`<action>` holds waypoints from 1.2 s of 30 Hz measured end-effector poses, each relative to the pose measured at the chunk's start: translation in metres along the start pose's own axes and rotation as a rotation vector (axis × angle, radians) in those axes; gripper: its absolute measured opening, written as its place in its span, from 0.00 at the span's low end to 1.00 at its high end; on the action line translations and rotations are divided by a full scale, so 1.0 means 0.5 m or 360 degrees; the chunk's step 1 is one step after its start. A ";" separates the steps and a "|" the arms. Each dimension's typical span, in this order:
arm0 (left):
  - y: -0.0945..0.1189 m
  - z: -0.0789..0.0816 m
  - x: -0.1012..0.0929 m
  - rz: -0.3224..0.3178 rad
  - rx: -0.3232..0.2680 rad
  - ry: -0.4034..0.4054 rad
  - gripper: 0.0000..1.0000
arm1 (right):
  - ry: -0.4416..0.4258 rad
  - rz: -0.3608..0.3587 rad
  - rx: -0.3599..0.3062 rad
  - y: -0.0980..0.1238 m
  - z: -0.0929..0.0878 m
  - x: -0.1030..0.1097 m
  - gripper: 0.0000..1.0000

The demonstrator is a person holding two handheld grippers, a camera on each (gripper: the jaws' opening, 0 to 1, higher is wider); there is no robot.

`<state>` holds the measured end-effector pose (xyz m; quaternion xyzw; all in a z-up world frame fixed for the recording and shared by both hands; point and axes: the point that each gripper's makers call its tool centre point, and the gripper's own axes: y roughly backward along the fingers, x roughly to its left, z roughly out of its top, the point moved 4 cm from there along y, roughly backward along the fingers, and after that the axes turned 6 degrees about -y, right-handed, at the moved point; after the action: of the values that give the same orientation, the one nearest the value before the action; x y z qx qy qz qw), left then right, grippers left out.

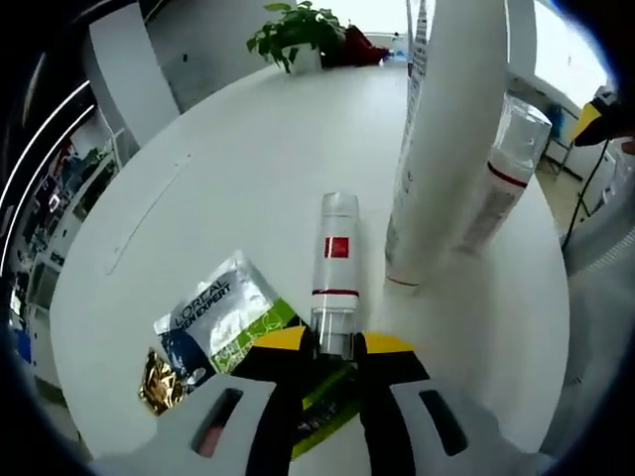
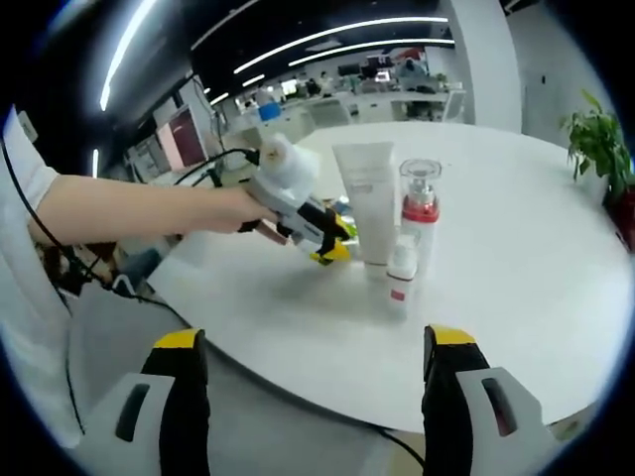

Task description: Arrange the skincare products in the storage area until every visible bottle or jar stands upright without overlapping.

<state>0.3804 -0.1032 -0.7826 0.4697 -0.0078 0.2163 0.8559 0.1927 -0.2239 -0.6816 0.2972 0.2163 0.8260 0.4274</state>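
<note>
A small clear bottle (image 1: 335,268) with a red label stands upright on the white round table (image 1: 228,169). Its base shows between the yellow tips of my left gripper (image 1: 334,345), whose jaws stand a bottle's width apart. In the right gripper view this bottle (image 2: 400,283) stands clear of my left gripper (image 2: 332,246), just in front of a white tube (image 2: 365,198) and a red-collared pump bottle (image 2: 420,208). The tube (image 1: 446,129) and pump bottle (image 1: 506,169) are both upright. My right gripper (image 2: 313,347) hangs wide open and empty off the table's near edge.
A L'Oreal sachet (image 1: 223,322) and a gold sachet (image 1: 164,382) lie flat left of my left jaws. A potted plant (image 1: 298,30) stands at the far rim. A person's arm (image 2: 129,213) reaches in from the left. Bare tabletop (image 2: 516,268) lies right of the bottles.
</note>
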 end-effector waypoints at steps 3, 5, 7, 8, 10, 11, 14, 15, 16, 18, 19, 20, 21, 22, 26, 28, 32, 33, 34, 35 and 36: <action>0.001 -0.001 0.003 0.0005 -0.0013 0.0019 0.23 | 0.0006 -0.0003 -0.0002 -0.001 0.001 0.000 0.89; 0.001 -0.001 0.003 0.0005 -0.0016 0.0038 0.23 | 0.0021 -0.0004 0.0003 -0.001 0.000 0.001 0.89; 0.007 0.001 0.001 0.0004 -0.0018 0.0049 0.23 | 0.0035 -0.0004 0.0005 -0.001 -0.001 0.003 0.89; 0.011 0.002 0.000 0.0000 -0.0022 0.0056 0.23 | 0.0039 -0.0004 0.0006 -0.001 -0.001 0.003 0.89; 0.016 0.003 0.003 0.0003 -0.0037 0.0084 0.23 | 0.0041 -0.0002 0.0007 -0.001 -0.001 0.004 0.89; 0.019 0.004 0.004 -0.0006 -0.0041 0.0099 0.23 | 0.0041 -0.0001 0.0006 -0.001 -0.001 0.004 0.89; 0.041 0.006 0.004 -0.0007 -0.0052 0.0134 0.23 | 0.0043 0.0002 0.0003 -0.001 0.000 0.004 0.89; 0.048 0.007 0.005 -0.0004 -0.0049 0.0151 0.23 | 0.0045 0.0003 0.0003 -0.001 0.000 0.005 0.89; 0.056 0.005 0.007 0.0003 -0.0054 0.0183 0.23 | 0.0048 0.0003 0.0004 -0.001 0.000 0.005 0.89; 0.067 0.000 0.011 0.0014 -0.0066 0.0223 0.23 | 0.0057 0.0001 0.0003 -0.001 0.000 0.005 0.89; 0.071 -0.002 0.010 0.0016 -0.0068 0.0230 0.23 | 0.0060 0.0003 0.0003 -0.001 0.001 0.006 0.89; 0.075 -0.007 0.013 0.0020 -0.0070 0.0246 0.23 | 0.0066 0.0004 0.0004 0.000 0.000 0.007 0.89; 0.076 -0.009 0.015 0.0021 -0.0070 0.0252 0.23 | 0.0071 0.0005 0.0006 0.000 0.000 0.007 0.89; 0.083 -0.013 0.016 0.0027 -0.0072 0.0266 0.23 | 0.0075 0.0007 0.0006 0.000 0.000 0.008 0.89; 0.116 -0.008 -0.001 0.0029 -0.0097 0.0309 0.23 | 0.0111 0.0015 -0.0002 0.001 0.002 0.012 0.88; 0.125 -0.018 0.004 0.0032 -0.0096 0.0303 0.23 | 0.0135 0.0018 -0.0007 0.001 0.004 0.015 0.87; 0.156 -0.017 -0.018 0.0035 -0.0081 0.0236 0.23 | 0.0206 0.0076 -0.0009 0.000 0.005 0.028 0.85; 0.167 -0.017 -0.028 0.0025 -0.0074 0.0203 0.23 | 0.0230 0.0102 -0.0002 -0.001 0.004 0.033 0.85; 0.173 -0.018 -0.035 0.0005 -0.0069 0.0182 0.23 | 0.0251 0.0120 0.0004 -0.003 0.004 0.036 0.84; 0.177 -0.020 -0.043 -0.0042 -0.0062 0.0162 0.23 | 0.0284 0.0142 0.0011 -0.004 0.004 0.040 0.83; 0.183 -0.021 -0.050 -0.0067 -0.0059 0.0150 0.23 | 0.0300 0.0151 0.0017 -0.005 0.003 0.042 0.83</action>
<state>0.3213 -0.0611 -0.7209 0.4430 0.0385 0.2200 0.8683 0.1856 -0.2048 -0.6758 0.2302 0.2458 0.8684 0.3640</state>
